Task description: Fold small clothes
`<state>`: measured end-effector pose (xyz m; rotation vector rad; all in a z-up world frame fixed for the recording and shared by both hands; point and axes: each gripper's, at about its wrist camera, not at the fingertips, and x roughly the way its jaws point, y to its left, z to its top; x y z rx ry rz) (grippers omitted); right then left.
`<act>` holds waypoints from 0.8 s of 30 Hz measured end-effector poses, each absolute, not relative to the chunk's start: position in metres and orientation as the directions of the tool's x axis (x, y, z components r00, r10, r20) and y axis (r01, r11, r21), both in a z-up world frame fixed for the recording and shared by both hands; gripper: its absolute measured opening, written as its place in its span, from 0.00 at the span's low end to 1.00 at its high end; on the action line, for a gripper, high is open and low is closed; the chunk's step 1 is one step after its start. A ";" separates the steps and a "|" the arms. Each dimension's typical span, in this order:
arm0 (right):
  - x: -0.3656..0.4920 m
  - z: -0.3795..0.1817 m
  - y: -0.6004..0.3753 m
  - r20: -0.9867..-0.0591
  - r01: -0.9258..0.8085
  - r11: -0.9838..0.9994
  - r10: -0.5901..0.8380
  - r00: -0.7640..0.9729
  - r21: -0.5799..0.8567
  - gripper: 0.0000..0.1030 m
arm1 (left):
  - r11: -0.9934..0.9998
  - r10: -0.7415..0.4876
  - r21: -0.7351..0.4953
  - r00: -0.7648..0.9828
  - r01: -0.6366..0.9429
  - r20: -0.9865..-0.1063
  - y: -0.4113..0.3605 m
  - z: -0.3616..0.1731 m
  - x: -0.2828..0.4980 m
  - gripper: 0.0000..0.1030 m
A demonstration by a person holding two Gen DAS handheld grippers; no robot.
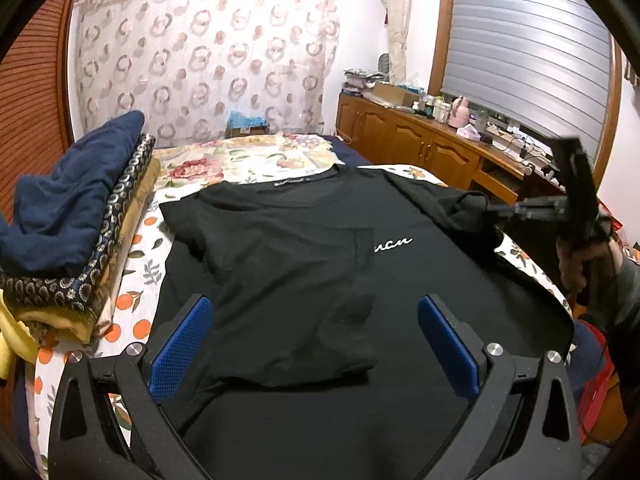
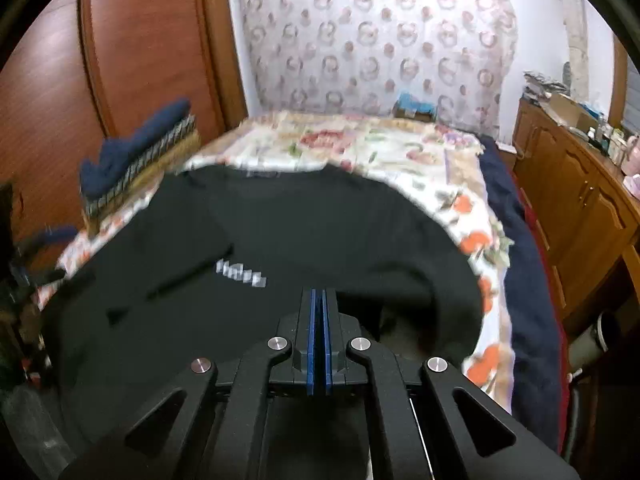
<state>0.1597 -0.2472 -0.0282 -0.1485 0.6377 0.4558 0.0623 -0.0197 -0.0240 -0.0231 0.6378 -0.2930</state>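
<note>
- White cursive lettering on the chest of the black T-shirt (image 1: pixel 304 248): only the end shows, reading roughly "ncu"; the start is covered by a folded part of the shirt
- Neck label (image 1: pixel 289 181): light print, too small to read
- Right wrist view: the chest lettering is blurred and unreadable

The right tongs (image 2: pixel 319 300), blue pads pressed together on a fold of the black T-shirt (image 2: pixel 280 232), sit above the floral-covered bed (image 2: pixel 400 152), with stacked clothes (image 2: pixel 136 156) at far left.
</note>
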 end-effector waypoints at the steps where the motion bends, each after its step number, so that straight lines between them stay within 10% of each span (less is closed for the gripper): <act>1: 0.157 -0.031 -0.249 -0.608 -0.451 0.893 0.358 0.709 0.000 0.14 | 0.958 -0.279 -0.111 0.765 0.265 -0.581 -0.020 -0.023 0.062 1.00; 4: 0.153 -0.031 -0.262 -0.597 -0.422 0.907 0.338 0.727 0.000 0.40 | 0.956 -0.284 -0.110 0.769 0.271 -0.572 -0.023 -0.020 0.059 1.00; 20: 0.211 -0.055 -0.291 -0.662 -0.222 0.973 0.209 0.720 0.065 0.49 | 0.958 -0.280 -0.122 0.764 0.258 -0.582 -0.022 -0.025 0.061 1.00; 21: 0.214 -0.054 -0.288 -0.656 -0.235 0.970 0.219 0.723 0.065 0.47 | 0.959 -0.277 -0.122 0.763 0.255 -0.583 -0.021 -0.025 0.061 1.00; 23: 0.219 -0.048 -0.283 -0.648 -0.276 0.959 0.249 0.720 0.062 0.06 | 0.960 -0.276 -0.124 0.764 0.252 -0.584 -0.020 -0.026 0.061 1.00; 24: 0.220 -0.041 -0.282 -0.639 -0.291 0.955 0.260 0.724 0.058 0.06 | 0.960 -0.275 -0.125 0.764 0.250 -0.584 -0.019 -0.026 0.061 1.00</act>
